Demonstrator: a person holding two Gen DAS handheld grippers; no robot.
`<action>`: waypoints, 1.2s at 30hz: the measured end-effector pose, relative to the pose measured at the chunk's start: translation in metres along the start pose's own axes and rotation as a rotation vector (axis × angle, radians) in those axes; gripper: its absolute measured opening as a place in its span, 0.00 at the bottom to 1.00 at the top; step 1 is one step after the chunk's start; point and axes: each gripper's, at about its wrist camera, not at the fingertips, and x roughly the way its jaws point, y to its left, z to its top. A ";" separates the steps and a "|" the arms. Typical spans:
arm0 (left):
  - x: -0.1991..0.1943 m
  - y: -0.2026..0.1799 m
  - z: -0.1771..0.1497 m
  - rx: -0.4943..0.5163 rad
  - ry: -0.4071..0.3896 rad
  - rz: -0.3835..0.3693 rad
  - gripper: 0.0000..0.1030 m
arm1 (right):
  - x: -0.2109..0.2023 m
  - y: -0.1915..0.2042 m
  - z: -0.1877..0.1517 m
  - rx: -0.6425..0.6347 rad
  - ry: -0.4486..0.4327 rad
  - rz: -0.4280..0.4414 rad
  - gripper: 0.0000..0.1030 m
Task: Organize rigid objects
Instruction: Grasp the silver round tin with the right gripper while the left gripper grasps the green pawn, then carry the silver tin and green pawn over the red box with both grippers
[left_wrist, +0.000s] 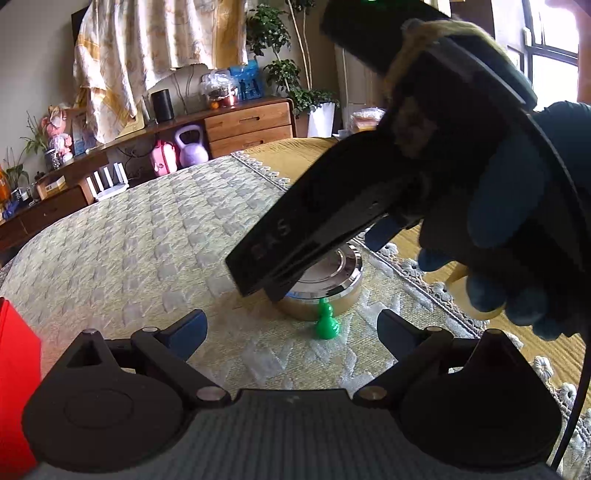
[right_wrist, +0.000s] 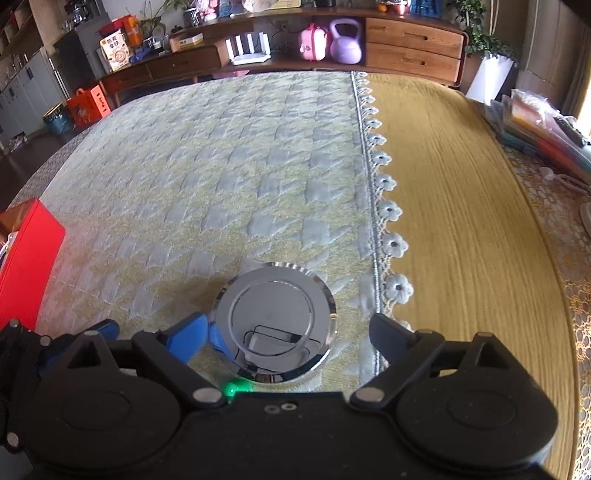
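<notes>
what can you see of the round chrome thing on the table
The chrome disc is round and looks like polished metal, mirror-bright, with a raised stepped rim and an inner circular panel that reflects the right gripper above it. In the left wrist view it sits on a wider, duller round base. It lies flat on the pale quilted cloth, near the cloth's lace edge. A small green piece stands right against its near side. The right gripper's open fingers straddle it; whether they touch it is unclear.
</notes>
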 end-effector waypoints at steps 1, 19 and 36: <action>0.002 -0.002 0.000 0.002 0.002 -0.003 0.96 | 0.003 -0.001 0.001 -0.003 0.003 -0.001 0.91; 0.015 -0.015 0.000 -0.010 0.045 -0.090 0.17 | 0.013 0.006 0.006 -0.045 0.003 -0.004 0.75; 0.001 0.008 0.002 -0.028 0.033 -0.080 0.13 | -0.009 -0.003 -0.001 0.020 -0.036 -0.020 0.75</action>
